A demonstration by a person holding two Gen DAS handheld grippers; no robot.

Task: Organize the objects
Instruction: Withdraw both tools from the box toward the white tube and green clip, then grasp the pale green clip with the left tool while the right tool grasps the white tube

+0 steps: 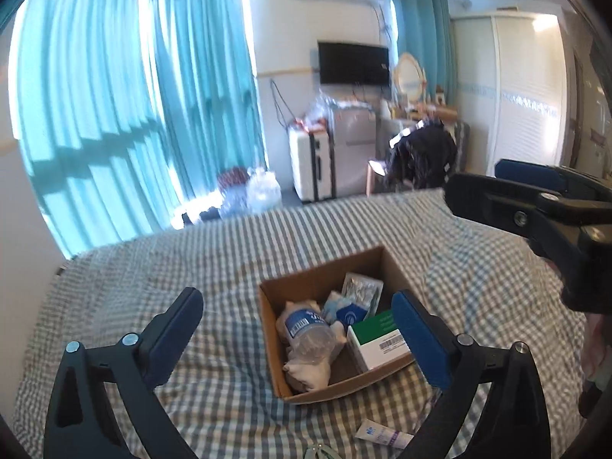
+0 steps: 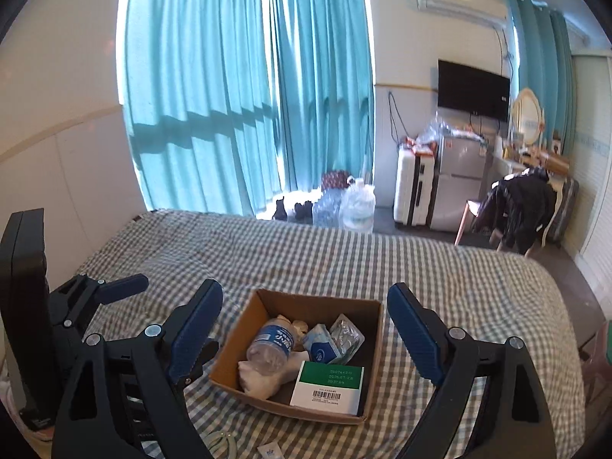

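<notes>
Setting: a cardboard box (image 1: 386,267) is seen resting on a bed (image 1: 153,267) covered by a checked sheet; teal curtains (image 1: 114,114) hang behind.
Box contents: a plastic water bottle (image 1: 308,331) is laid on a pale cloth bundle (image 1: 306,371); a green-and-white carton (image 1: 376,338), a blue-and-white packet (image 1: 346,313) and a silvery foil pack (image 1: 361,287) are lodged beside it.
Left gripper (image 1: 296,327): its fingers are spread wide and nothing is held between them; the box is merely framed by them from above.
Right gripper (image 2: 306,329): its fingers are likewise parted wide and empty, with the box seen between them but apart from the pads.
Items outside the box: a small white tube (image 1: 382,438) is left on the sheet just in front of the box; a pale rounded object at the bottom edge cannot be identified.
Task status: judged nearly complete, the tube at least remaining to be collected.
Risk, tube: it could be pressed into the soft bedding and slip from the pads if approached steeply.
Risk, box: it could be nudged or tipped by a finger, since the mattress gives little firm support.
Risk, grippers: a collision could be caused by both being brought to the same near corner.
</notes>
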